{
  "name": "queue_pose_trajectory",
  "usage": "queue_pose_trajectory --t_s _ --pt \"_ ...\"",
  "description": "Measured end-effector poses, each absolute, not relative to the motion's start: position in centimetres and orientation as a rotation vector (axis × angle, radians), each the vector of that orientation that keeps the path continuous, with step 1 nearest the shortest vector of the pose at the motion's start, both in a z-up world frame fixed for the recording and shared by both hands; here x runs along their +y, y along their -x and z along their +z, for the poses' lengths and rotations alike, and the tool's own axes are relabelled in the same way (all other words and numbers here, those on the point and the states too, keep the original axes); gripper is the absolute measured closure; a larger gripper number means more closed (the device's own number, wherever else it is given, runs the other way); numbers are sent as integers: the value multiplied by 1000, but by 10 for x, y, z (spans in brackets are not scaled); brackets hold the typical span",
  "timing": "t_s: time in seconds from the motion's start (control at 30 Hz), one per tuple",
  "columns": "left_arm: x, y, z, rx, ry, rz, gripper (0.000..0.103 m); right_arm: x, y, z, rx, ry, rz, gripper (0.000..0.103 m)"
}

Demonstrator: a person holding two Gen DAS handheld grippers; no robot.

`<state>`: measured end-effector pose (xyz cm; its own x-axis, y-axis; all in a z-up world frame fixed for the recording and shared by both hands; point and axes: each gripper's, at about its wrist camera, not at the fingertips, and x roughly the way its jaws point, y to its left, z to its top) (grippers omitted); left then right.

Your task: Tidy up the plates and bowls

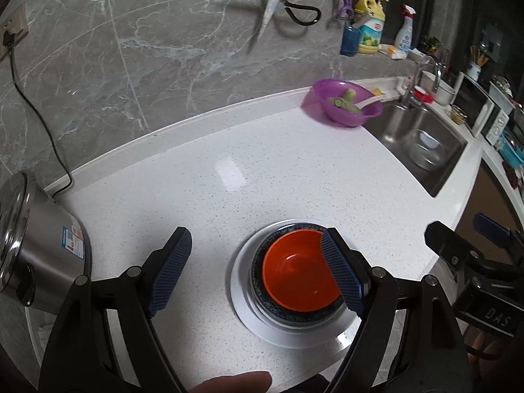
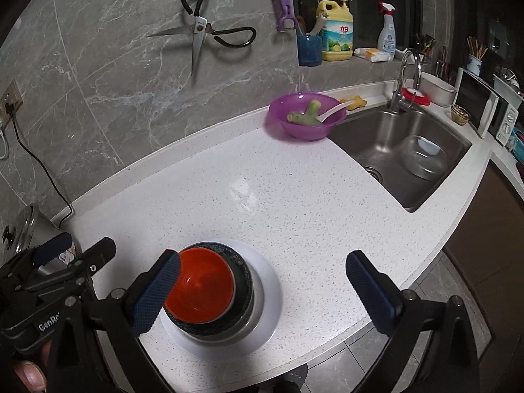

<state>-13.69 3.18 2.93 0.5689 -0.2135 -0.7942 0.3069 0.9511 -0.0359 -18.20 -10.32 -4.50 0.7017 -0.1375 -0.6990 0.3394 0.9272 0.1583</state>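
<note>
An orange bowl (image 1: 296, 270) sits nested in a dark blue bowl (image 1: 288, 316), which rests on a white plate (image 1: 242, 298) near the counter's front edge. My left gripper (image 1: 257, 271) is open above the counter, its right finger over the stack's right side. The stack also shows in the right wrist view: orange bowl (image 2: 204, 288), dark bowl (image 2: 244, 283), white plate (image 2: 270, 290). My right gripper (image 2: 265, 294) is open, its left finger in front of the orange bowl's left side. Neither gripper holds anything.
A purple bowl (image 2: 306, 121) with green vegetable pieces and a white spoon stands by the steel sink (image 2: 402, 154), which holds a glass bowl. A steel pot (image 1: 42, 249) stands at the left. Scissors, a peeler and bottles are along the back wall.
</note>
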Motion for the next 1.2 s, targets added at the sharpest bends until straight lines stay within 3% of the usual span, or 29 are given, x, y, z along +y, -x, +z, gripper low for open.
queue_pose_trajectory --t_s 1.2 --pt "34 132 19 978 -96 -328 22 -95 173 -43 762 -286 -283 0"
